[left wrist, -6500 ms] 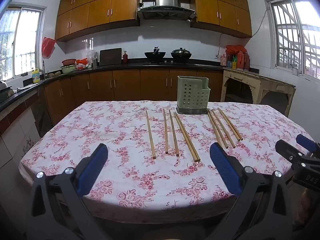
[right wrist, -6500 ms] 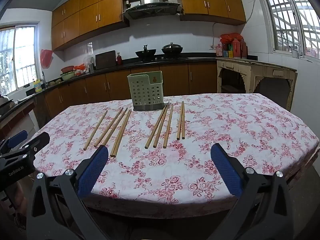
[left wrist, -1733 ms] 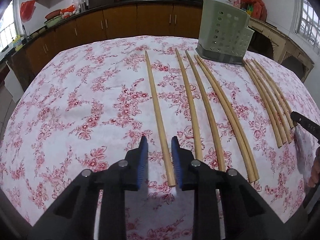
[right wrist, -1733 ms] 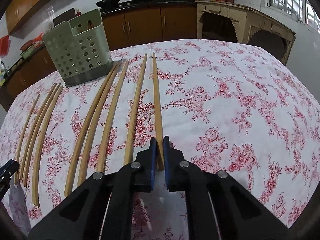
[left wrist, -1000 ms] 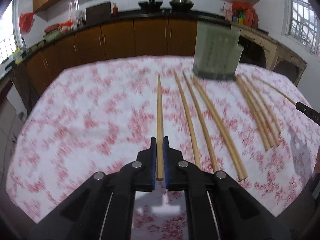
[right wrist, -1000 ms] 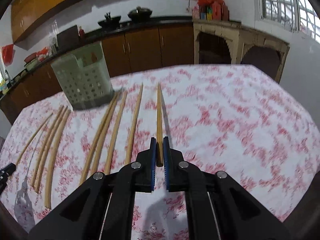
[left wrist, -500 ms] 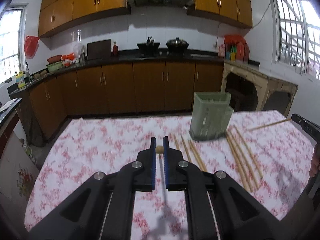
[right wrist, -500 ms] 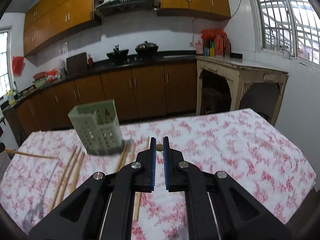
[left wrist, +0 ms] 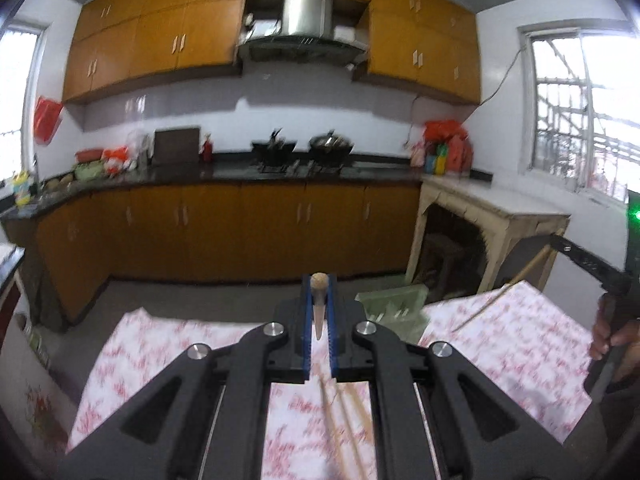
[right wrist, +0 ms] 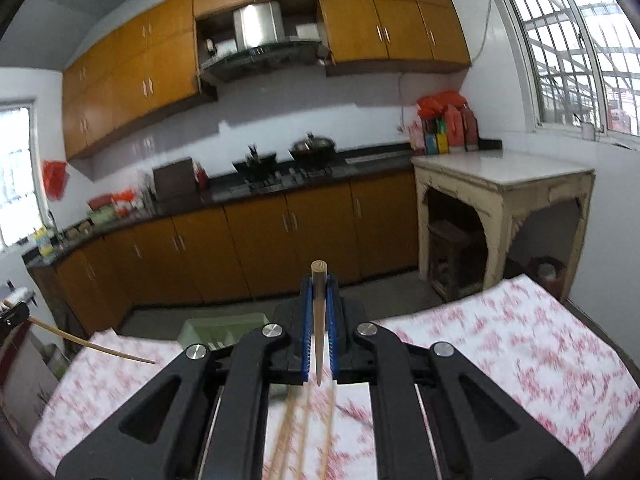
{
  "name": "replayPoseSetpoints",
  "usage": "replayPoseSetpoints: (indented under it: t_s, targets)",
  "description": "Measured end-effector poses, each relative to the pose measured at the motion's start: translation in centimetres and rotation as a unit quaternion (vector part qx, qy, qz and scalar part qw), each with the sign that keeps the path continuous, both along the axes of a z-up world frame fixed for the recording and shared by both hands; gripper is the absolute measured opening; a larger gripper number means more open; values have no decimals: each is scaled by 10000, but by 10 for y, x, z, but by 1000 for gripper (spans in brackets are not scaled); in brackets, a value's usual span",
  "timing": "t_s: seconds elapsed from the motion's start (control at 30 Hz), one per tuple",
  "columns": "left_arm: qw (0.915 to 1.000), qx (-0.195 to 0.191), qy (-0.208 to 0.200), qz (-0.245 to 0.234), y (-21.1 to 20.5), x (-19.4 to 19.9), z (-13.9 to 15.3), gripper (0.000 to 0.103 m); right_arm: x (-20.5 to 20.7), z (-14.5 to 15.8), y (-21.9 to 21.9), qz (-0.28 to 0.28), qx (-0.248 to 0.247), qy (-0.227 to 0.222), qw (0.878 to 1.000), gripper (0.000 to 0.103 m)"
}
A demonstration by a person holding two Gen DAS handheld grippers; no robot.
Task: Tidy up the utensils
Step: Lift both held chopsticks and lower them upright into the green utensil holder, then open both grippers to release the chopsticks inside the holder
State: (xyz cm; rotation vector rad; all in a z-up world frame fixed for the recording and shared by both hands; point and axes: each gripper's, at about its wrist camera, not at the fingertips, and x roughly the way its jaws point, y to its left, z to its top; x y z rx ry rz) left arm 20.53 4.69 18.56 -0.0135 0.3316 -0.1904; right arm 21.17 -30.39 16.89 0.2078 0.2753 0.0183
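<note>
My left gripper (left wrist: 319, 284) is shut on a wooden chopstick (left wrist: 319, 304), held high above the table with its butt end toward the camera. My right gripper (right wrist: 319, 282) is shut on another chopstick (right wrist: 319, 320) the same way. The green perforated utensil holder (left wrist: 394, 300) stands on the table below and ahead; in the right wrist view (right wrist: 218, 334) it is partly hidden by my fingers. Several loose chopsticks (left wrist: 344, 416) lie on the flowered tablecloth (left wrist: 516, 344) below; they also show in the right wrist view (right wrist: 296, 428). The right gripper's chopstick (left wrist: 500, 294) shows at the left view's right.
The table's far edge drops to the kitchen floor (left wrist: 192, 296). Brown cabinets with a black counter (left wrist: 240, 172) run along the back wall. A pale side table (right wrist: 504, 184) stands at the right. The left gripper's chopstick (right wrist: 88, 342) crosses the right view's left edge.
Both grippers closed on a chopstick each, lifted them off the table and tilted upward. In the last half second they rose further and moved toward the holder.
</note>
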Motion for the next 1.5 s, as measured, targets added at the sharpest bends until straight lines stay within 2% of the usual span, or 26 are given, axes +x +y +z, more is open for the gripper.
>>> replayPoseSetpoints:
  t_s: [0.17,0.33,0.63,0.9,1.13,1.2,1.27,1.3,1.5]
  targets:
    - [9986,-197,-218,-437,-18,0,37,7,4,33,6,298,249,-352,9986,7]
    - [9975,-229,-182,-649,-40,13,42,7,14,35,23,563,256,-394,9973,7]
    - [9970,-78,339,-694,-67,61,15,7,49,5,38,757,163,249,9967,7]
    - [9935,-142,911,-670,-74,107,-23,7,90,-27,40,848,446,1005,9903,7]
    - [9907,-284,1227,-516,-66,131,-45,9,96,-33,43,824,411,1180,9887,9]
    - [9908,-330,1216,-484,-61,130,-46,15,95,-32,43,805,358,1164,9893,15]
    - [9913,-387,1187,-409,-54,128,-45,24,92,-30,40,733,364,1115,9904,39]
    - [9915,-409,1175,-384,-49,127,-45,28,87,-28,38,686,390,1061,9912,41]
    - [9932,-531,1024,-184,-33,113,-33,33,69,-14,30,604,343,845,9940,41]
